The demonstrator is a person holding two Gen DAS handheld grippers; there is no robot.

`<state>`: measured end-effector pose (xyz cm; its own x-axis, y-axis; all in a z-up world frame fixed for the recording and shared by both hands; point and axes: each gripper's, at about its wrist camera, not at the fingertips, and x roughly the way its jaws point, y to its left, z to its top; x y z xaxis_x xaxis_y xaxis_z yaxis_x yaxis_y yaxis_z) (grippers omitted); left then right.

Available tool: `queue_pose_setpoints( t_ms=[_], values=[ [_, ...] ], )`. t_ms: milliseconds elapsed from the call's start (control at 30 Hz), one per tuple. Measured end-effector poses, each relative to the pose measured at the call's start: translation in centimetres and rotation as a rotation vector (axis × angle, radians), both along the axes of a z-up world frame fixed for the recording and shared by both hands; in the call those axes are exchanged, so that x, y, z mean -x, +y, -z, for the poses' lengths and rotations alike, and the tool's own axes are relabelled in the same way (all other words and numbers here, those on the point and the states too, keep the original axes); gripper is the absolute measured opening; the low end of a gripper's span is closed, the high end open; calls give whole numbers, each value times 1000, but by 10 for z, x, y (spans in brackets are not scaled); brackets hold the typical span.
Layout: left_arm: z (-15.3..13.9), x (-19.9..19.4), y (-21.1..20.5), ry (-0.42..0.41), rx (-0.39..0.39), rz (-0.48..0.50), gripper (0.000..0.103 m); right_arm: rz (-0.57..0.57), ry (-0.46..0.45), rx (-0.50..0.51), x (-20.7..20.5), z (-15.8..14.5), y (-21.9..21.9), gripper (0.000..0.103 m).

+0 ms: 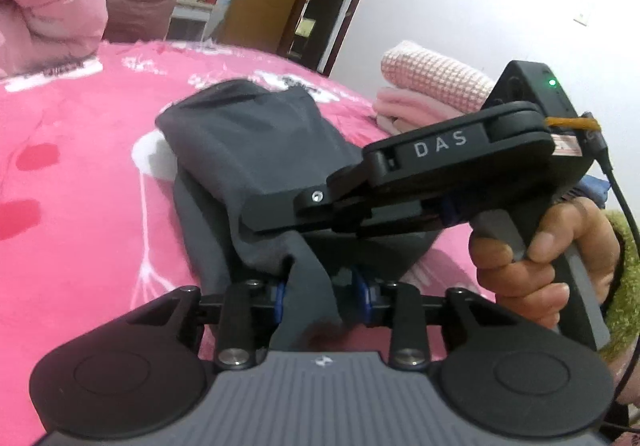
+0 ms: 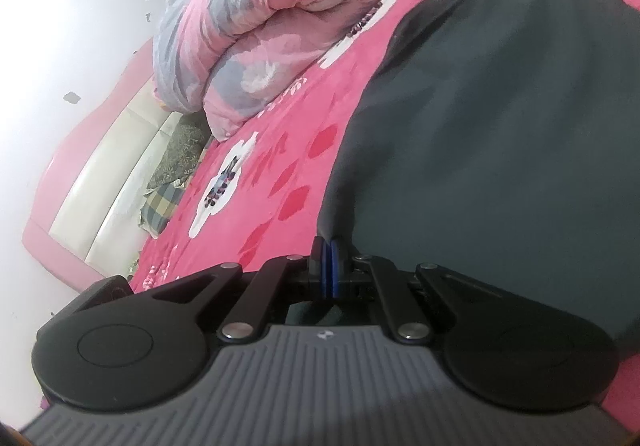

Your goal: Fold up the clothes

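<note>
The gray cloth (image 1: pixel 256 150) lies on the pink bed (image 1: pixel 80 174). The left fingers (image 1: pixel 322 294) are apart, with a cloth edge hanging between them. The right fingers (image 2: pixel 329 268) pinch the cloth edge, which spreads toward 1 o'clock.

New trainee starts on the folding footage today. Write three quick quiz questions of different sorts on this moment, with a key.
1. True or false: the right tongs are shut on the edge of the dark grey garment.
2. Multiple choice: in the left wrist view, what lies between the blue pads of the left tongs? A) bare bedspread only B) a strip of the dark grey garment C) the folded pink clothes
3. Fill in: the folded pink clothes sit on the pink floral ______, beyond the garment.

Key: 1 true; 2 B; 3 bedspread.
</note>
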<state>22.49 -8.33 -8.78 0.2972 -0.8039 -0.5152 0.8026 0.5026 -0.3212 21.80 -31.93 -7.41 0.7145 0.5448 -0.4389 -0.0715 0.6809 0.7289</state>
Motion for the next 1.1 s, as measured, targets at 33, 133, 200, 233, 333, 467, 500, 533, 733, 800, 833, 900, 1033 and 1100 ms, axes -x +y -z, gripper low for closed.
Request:
queue_pose_setpoints(
  t_ms=[33,133,200,233,333,467,500,533,733,800,833,900,1033,1100],
  values=[
    [-1,2,0,-4,-10,-4,36,0,2,-3,0,1,-1,1],
    [-7,14,5,-54,-30,-14,50,3,1,-19,1,2,-3,1],
    [-10,23,8,-89,-58,-33,54,2,2,-24,0,2,-3,2],
    [-11,27,10,-106,-72,-44,56,1,3,-22,0,2,-3,2],
    [-17,36,13,-155,-97,-87,57,3,-1,-23,0,1,-2,2],
    [-21,32,7,-164,-73,-77,57,5,-4,-27,0,-1,0,2],
    [-21,29,3,-158,-69,-65,57,5,-2,-27,0,-1,0,2],
    [-19,27,-1,-152,-67,-54,57,6,0,-28,-1,0,0,2],
    [-11,16,-1,-94,-17,-45,55,5,11,-29,-5,4,2,3],
    [-8,10,4,-36,17,-49,55,2,17,-41,-7,8,3,4],
    [-5,7,7,-3,31,-52,55,1,22,-50,-8,11,3,5],
    [-1,0,14,70,52,-70,55,5,34,-70,-11,16,3,5],
    [1,-1,33,158,102,-93,56,10,55,-104,-16,27,3,10],
    [2,-1,41,190,120,-104,56,9,52,-137,-17,33,2,16]
  ],
)
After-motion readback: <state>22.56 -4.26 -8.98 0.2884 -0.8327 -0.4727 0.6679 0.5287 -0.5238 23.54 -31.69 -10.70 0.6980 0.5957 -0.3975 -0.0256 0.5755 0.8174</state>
